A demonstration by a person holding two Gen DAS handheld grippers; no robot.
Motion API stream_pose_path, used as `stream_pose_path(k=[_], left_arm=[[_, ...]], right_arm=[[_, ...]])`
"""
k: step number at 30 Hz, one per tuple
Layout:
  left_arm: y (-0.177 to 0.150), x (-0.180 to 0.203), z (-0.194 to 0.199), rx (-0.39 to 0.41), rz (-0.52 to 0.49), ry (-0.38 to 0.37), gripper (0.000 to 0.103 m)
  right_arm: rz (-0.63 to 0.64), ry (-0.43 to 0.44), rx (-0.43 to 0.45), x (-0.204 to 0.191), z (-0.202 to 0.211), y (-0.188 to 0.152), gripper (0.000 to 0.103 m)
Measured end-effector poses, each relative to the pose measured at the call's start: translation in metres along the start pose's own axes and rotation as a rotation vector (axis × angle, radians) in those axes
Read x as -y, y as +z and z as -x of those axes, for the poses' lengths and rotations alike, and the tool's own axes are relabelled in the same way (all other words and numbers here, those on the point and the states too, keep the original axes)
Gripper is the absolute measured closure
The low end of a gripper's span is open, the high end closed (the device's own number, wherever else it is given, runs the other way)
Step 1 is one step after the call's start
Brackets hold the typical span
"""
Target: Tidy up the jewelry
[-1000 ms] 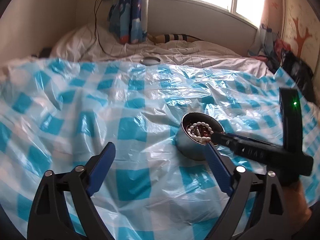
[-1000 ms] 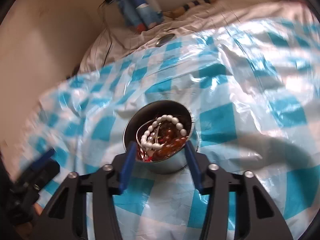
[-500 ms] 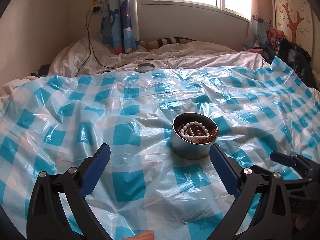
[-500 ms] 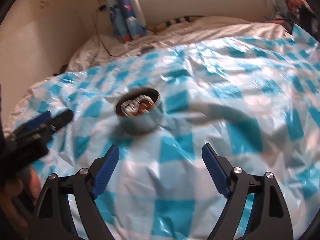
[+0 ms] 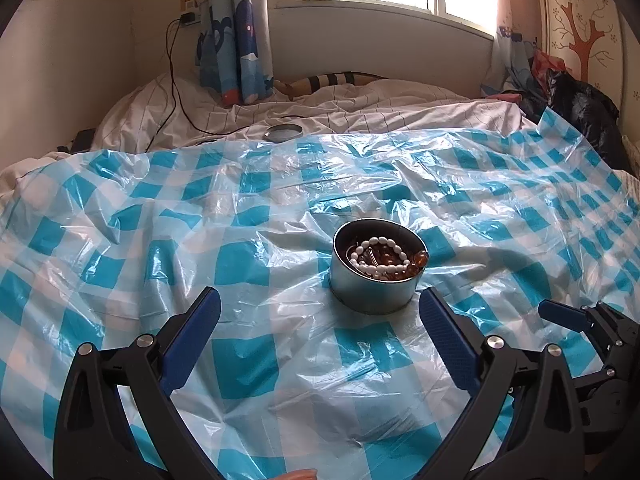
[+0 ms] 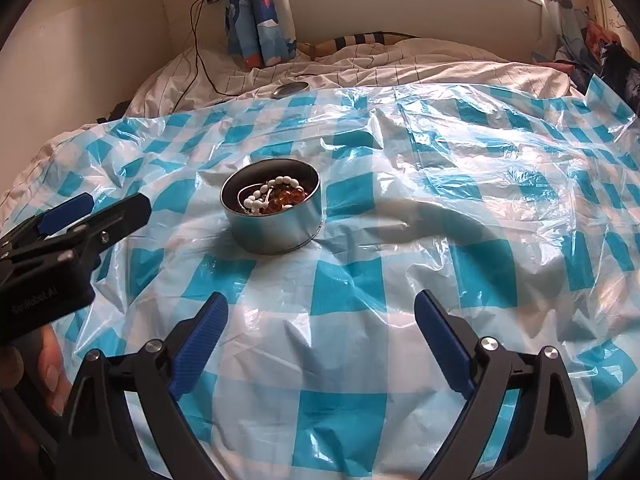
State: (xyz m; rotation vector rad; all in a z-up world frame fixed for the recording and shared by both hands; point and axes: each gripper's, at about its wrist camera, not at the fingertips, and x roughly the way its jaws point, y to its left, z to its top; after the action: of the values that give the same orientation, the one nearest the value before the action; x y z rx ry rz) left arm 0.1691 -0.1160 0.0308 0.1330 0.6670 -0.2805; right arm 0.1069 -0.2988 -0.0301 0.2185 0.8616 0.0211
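A round metal tin [image 5: 374,280], smooth and dull silver with straight walls, stands upright on a crinkled, glossy plastic sheet [image 5: 240,256] checked in turquoise and white, spread over a bed. Inside the tin lies a loop of oval white beads [image 5: 380,256] over glassy amber beads [image 5: 404,270], one amber bead resting at the rim. The tin's flat round lid [image 5: 283,133] lies well apart, on the striped white bedding [image 5: 360,108] just past the sheet's far edge. The left hand-held gripper [image 5: 320,316] hangs released, its ribbed blue pads wide apart, the tin just ahead of them. The right hand-held gripper [image 6: 320,320] has just been opening and holds nothing, the tin ahead and to its left.
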Motion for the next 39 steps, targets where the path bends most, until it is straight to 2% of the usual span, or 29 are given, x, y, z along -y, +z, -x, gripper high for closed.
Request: stream_pose_path(k=[25,27,29,32,35,39], left_arm=[[-0.005,0.006,-0.004,-0.01,-0.004,0.021,0.008],[-0.01,0.003,-0.005,-0.004,0.029,0.012,0.008],[-0.011,0.0,-0.004,0.002,0.046,-0.029,0.008],[-0.011,-0.001,-0.003,0.009,0.05,-0.019,0.009],[-0.012,0.0,-0.009,-0.022,0.025,0.025,0.009],[-0.015,-0.007,-0.027,-0.134,0.062,0.029,0.008]], right_arm=[[-0.007,-0.02,-0.036,0.002,-0.009,-0.004,0.009],[-0.007,-0.02,-0.04,0.001,-0.01,-0.005,0.009],[-0.005,-0.021,-0.04,0.001,-0.01,-0.005,0.009],[-0.006,-0.022,-0.038,0.002,-0.01,-0.005,0.009],[-0.008,-0.022,-0.043,0.002,-0.011,-0.005,0.009],[-0.01,-0.021,-0.046,0.003,-0.011,-0.005,0.009]])
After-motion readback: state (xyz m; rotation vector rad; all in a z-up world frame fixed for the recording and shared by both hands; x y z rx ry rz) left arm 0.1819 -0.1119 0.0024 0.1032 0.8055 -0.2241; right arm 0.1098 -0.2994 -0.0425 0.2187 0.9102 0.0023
